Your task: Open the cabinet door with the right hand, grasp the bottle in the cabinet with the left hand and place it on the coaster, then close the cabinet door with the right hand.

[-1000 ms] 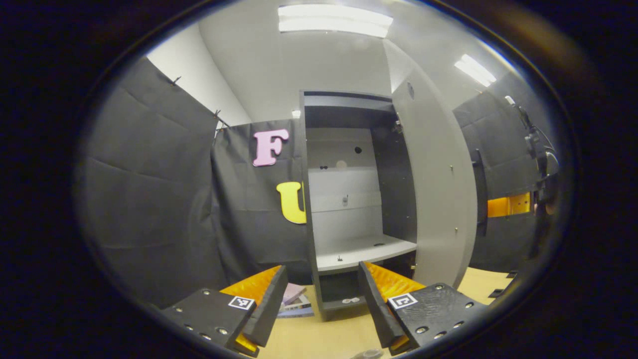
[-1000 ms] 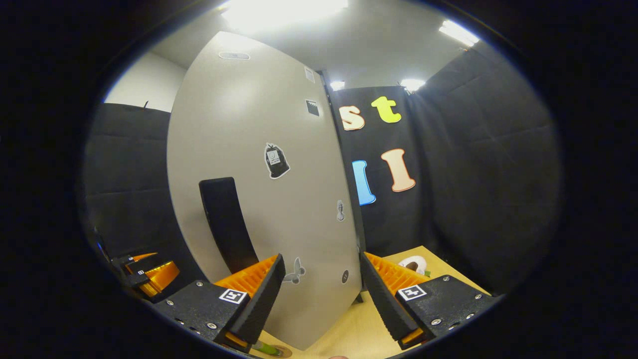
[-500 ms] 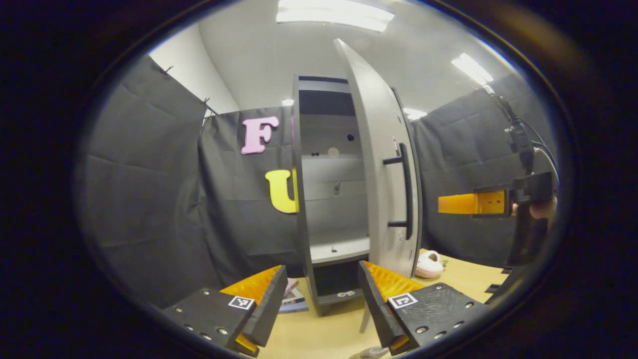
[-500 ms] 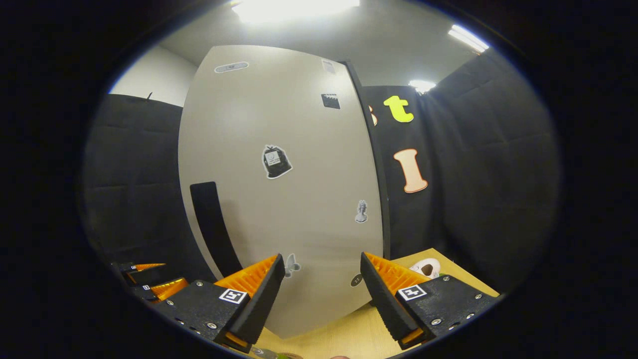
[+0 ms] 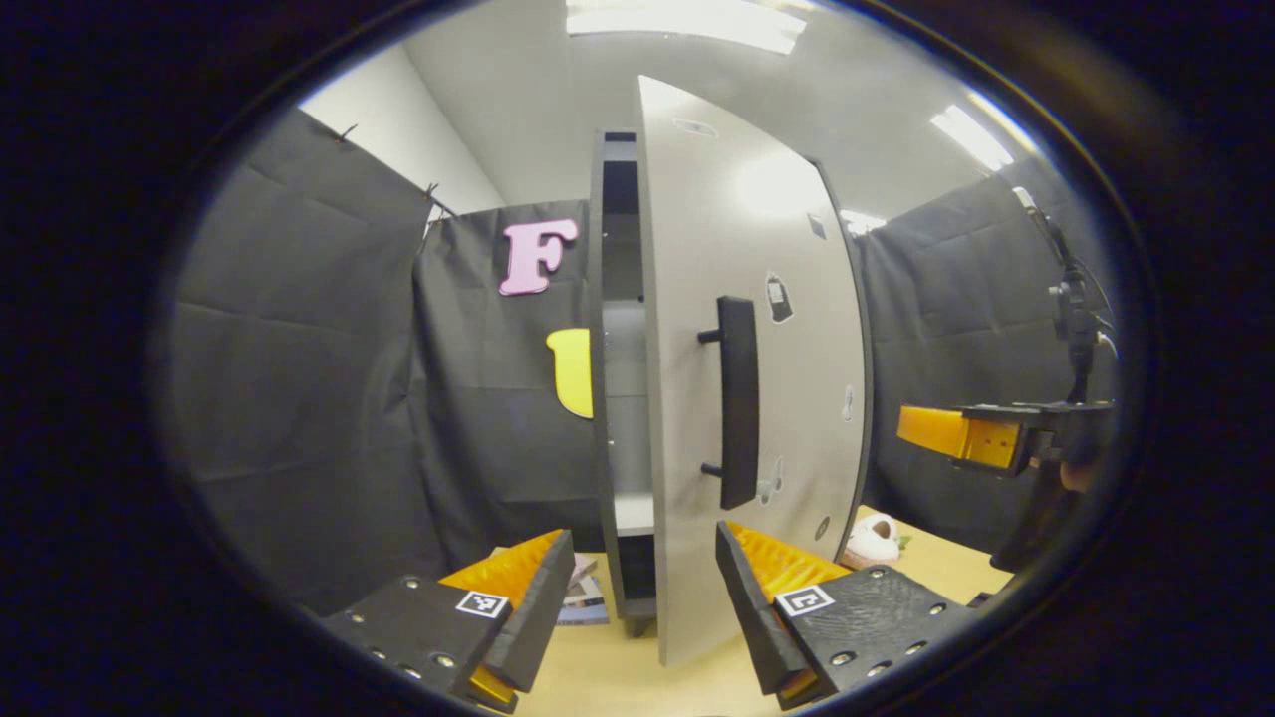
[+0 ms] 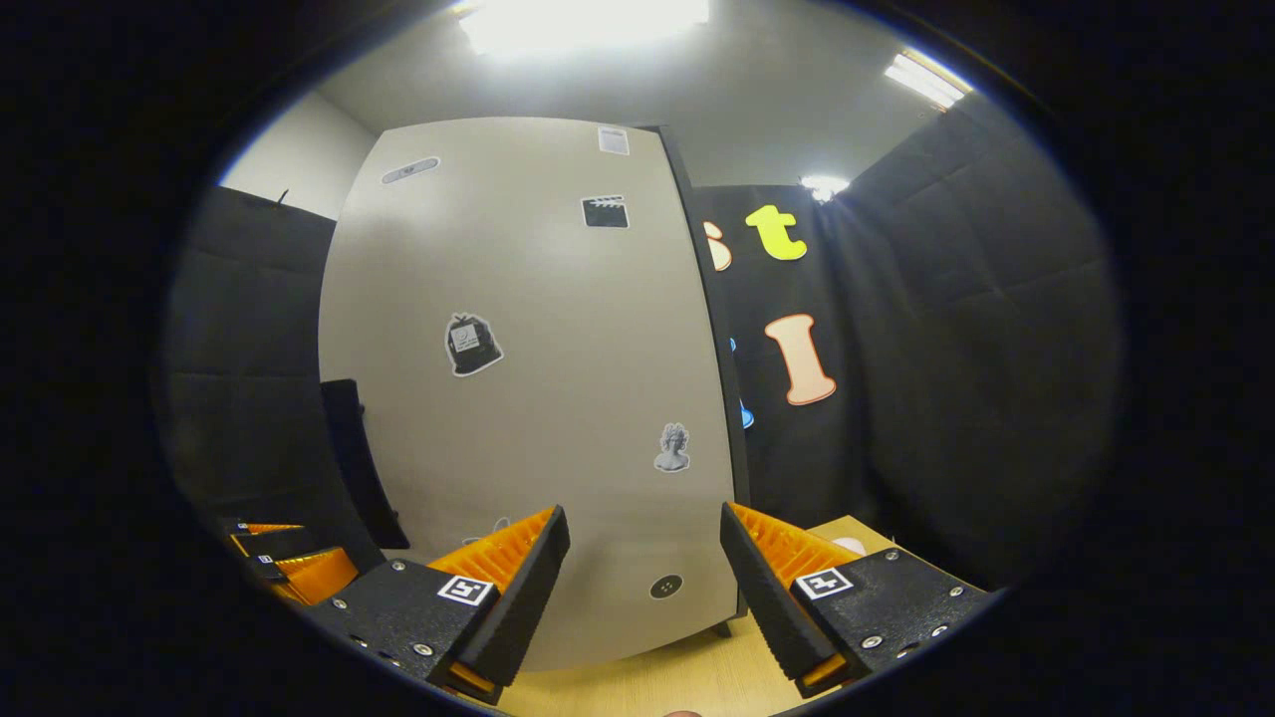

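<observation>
The tall grey cabinet (image 5: 610,299) stands on the table with its door (image 5: 787,329) swung almost shut, so just a narrow strip of the inside shows. A black bar handle (image 5: 738,400) runs down the door's front. My left gripper (image 5: 642,609) is open and holds nothing, low in front of the door's free edge. The right gripper (image 5: 941,430) hangs off to the right of the door. In the right gripper view the door (image 6: 538,398) looms close ahead, its handle (image 6: 351,468) at the left. My right gripper (image 6: 642,590) is open and holds nothing. The left gripper (image 6: 289,568) is at lower left.
A pale wooden table (image 5: 608,682) carries the cabinet. A small white and pink plush thing (image 5: 875,540) lies to the right of the door, and a few flat books (image 5: 583,597) lie left of the cabinet's foot. Black cloth walls close in all round.
The door has swung from wide open to nearly shut, hiding the shelves. The right gripper has followed the door's face round. Both grippers stayed open.
</observation>
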Motion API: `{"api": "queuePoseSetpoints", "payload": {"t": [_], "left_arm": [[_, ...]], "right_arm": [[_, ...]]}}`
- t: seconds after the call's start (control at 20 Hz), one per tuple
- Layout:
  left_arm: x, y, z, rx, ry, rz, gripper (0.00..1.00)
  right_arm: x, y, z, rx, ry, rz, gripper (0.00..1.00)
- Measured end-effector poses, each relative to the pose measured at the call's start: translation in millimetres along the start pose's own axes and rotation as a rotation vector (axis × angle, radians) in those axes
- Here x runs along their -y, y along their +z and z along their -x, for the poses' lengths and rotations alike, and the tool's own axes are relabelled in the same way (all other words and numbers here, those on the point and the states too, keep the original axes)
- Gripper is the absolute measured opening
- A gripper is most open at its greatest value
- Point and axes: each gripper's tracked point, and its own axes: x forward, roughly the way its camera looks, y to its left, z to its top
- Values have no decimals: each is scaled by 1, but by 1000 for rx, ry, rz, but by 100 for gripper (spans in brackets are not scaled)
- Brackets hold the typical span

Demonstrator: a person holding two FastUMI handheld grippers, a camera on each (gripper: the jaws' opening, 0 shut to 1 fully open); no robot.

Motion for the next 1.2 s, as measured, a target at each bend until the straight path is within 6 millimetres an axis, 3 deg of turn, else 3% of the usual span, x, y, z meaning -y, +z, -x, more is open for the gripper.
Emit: {"api": "queuePoseSetpoints", "payload": {"t": [0.05,0.15,0.2,0.3,0.4,0.45,0.7,0.9,0.95,1.0,1.15,1.2], "left_arm": [[7,2,-3,4,0,-27,77],[20,6,-3,20,3,-46,84],[26,7,-6,29,2,-39,77],[37,6,-12,20,4,-28,85],[44,6,-11,14,9,-1,81],[44,7,-10,16,17,15,85],[33,16,-23,29,77,-24,84],[28,19,-31,31,151,-21,78],[26,18,-32,32,167,-16,84],[26,18,-33,37,174,-6,84],[33,15,-34,38,168,25,85],[38,14,-33,38,159,29,81]], "right_arm": [[2,0,-2,9,3,2,94],[10,-3,-3,1,-2,28,94],[13,-5,-2,0,-4,41,94],[16,-6,-3,6,-2,72,94],[14,-11,-7,1,16,87,94],[13,-8,-8,6,24,86,94],[6,3,-6,48,52,110,94],[-10,6,-2,69,84,147,94],[-11,9,0,86,84,179,89],[-10,9,0,95,76,207,94],[-12,2,1,83,74,202,94],[-12,1,1,74,76,187,94]]}}
